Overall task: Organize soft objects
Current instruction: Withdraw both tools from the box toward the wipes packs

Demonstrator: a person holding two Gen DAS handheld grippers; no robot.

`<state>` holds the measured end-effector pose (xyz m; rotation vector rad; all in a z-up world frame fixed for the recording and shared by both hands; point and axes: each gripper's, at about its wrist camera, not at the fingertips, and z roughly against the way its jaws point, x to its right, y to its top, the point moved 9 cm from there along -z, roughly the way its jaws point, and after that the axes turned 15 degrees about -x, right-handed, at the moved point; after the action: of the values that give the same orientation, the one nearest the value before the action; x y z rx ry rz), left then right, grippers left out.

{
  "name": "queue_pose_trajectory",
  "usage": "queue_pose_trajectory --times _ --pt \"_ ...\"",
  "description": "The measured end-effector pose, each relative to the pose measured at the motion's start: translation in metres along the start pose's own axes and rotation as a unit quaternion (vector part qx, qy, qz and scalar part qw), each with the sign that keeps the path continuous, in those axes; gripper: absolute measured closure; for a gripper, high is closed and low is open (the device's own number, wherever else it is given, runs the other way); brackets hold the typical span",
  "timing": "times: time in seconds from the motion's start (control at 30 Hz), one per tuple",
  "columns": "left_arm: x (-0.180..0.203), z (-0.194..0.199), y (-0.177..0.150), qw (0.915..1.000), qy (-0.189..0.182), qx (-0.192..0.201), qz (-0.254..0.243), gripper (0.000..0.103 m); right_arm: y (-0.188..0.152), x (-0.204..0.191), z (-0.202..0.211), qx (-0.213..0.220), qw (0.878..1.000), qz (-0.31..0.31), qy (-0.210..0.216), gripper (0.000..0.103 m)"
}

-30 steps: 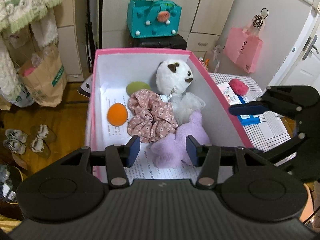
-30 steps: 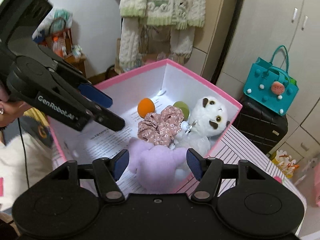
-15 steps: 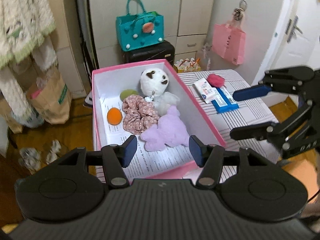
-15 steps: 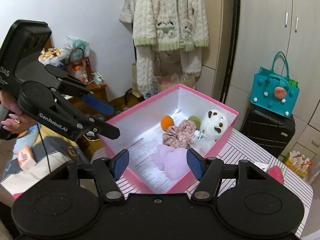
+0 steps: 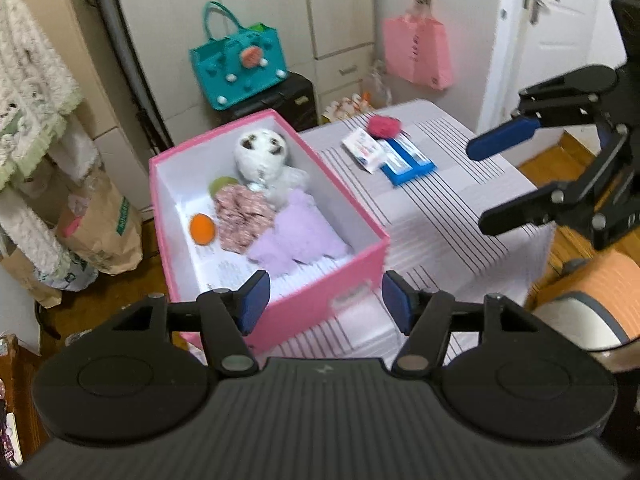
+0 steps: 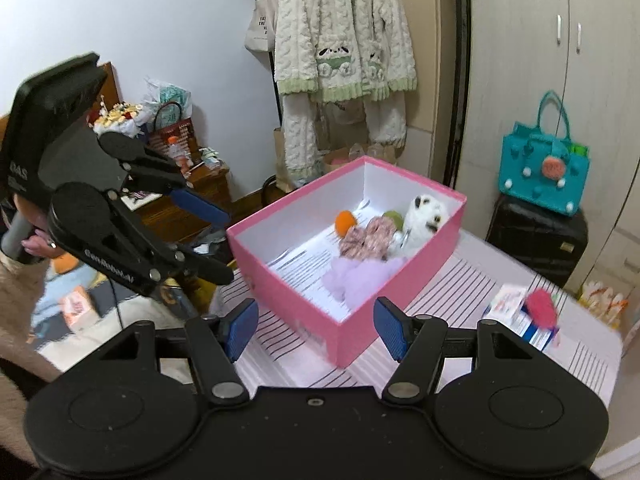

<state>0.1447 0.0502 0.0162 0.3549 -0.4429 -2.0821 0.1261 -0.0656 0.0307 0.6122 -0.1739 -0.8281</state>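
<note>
A pink box (image 5: pixel 320 296) (image 6: pixel 288 280) stands on the striped table. Inside lie a white plush animal (image 5: pixel 260 152) (image 6: pixel 424 216), a purple plush (image 5: pixel 296 236) (image 6: pixel 356 272), a floral scrunchie (image 5: pixel 240 212) (image 6: pixel 368 236), an orange ball (image 5: pixel 202 229) (image 6: pixel 345 222) and a green ball (image 5: pixel 222 184) (image 6: pixel 394 216). A red fuzzy object (image 5: pixel 383 125) (image 6: pixel 541 307) lies on the table outside the box. My left gripper (image 5: pixel 322 306) (image 6: pixel 208 240) is open and empty, held back from the box's near end. My right gripper (image 6: pixel 316 330) (image 5: pixel 496 180) is open and empty, above the table beside the box.
A white packet (image 5: pixel 362 148) and blue packs (image 5: pixel 408 162) lie beside the red object. A teal bag (image 5: pixel 240 66) sits on a black case (image 6: pixel 536 236). A pink bag (image 5: pixel 416 54) hangs at the door. A paper bag (image 5: pixel 104 220) stands on the floor at left.
Both grippers have pulled back and up from the box, still open. The toys stay in the box, now seen from farther away, with more of the table in view.
</note>
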Motion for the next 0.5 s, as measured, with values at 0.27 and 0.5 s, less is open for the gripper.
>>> queue_pose_trajectory --times 0.27,0.5 --pt "0.041 -0.009 -0.004 0.9989 -0.025 -0.017 -0.036 0.040 -0.030 0.012 0.007 -0.001 1.000 -0.022 -0.004 0.035" --pt "0.068 -0.028 0.002 0.9971 -0.055 -0.020 -0.049 0.039 -0.050 0.033 0.005 -0.002 0.999 -0.045 0.005 0.034"
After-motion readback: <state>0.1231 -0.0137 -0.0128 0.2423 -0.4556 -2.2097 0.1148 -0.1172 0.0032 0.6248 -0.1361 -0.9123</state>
